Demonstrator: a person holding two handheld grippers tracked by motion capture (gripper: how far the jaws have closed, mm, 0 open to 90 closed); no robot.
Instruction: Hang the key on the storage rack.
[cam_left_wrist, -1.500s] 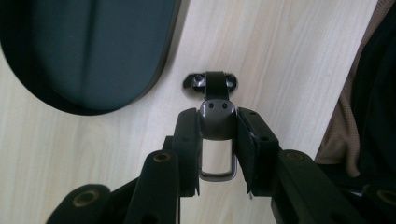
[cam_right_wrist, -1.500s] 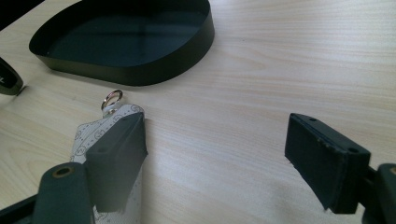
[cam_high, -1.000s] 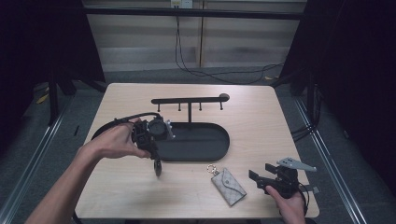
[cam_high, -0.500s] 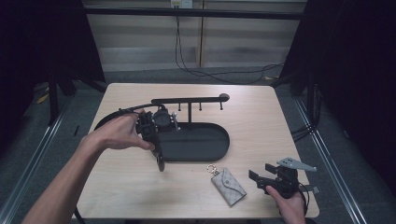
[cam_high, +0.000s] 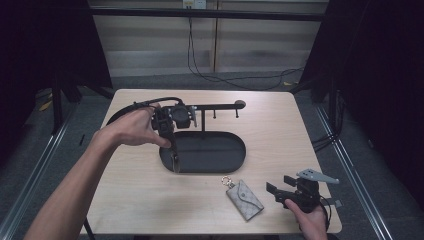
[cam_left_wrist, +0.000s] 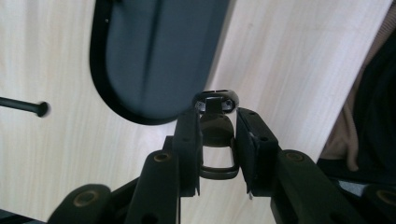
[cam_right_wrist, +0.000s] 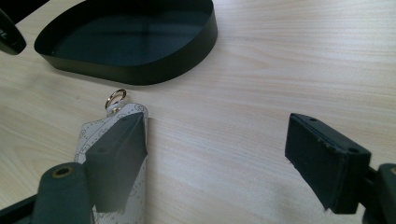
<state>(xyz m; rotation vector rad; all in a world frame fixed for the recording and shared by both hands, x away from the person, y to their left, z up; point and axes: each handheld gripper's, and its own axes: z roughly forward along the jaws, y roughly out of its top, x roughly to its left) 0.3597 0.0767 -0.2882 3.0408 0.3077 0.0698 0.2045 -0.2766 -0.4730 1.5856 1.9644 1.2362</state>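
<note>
**While the left hand climbs toward the rack, the pouch just waits**

Since a second ago, the left hand-held gripper (cam_high: 173, 131) has lifted off the front of the desk (cam_high: 280, 125) and moved back and up over the left end of the black oval tray (cam_high: 235, 150), close under the rack's (cam_high: 220, 106) horizontal bar. My guess is the clip is about to be hung there. Its jaws are clamped on a dark metal clip (cam_left_wrist: 215, 140), which pokes out between them in the left gripper view. That forearm reaches in diagonally, hand wrapped over the tool, jaws pointing down.

The right hand-held gripper (cam_high: 278, 190) hasn't budged: jaws wide apart, holding nothing, low at the front right corner. The grey key pouch (cam_high: 244, 199) lies flat just beside it, ring toward the tray.
</note>
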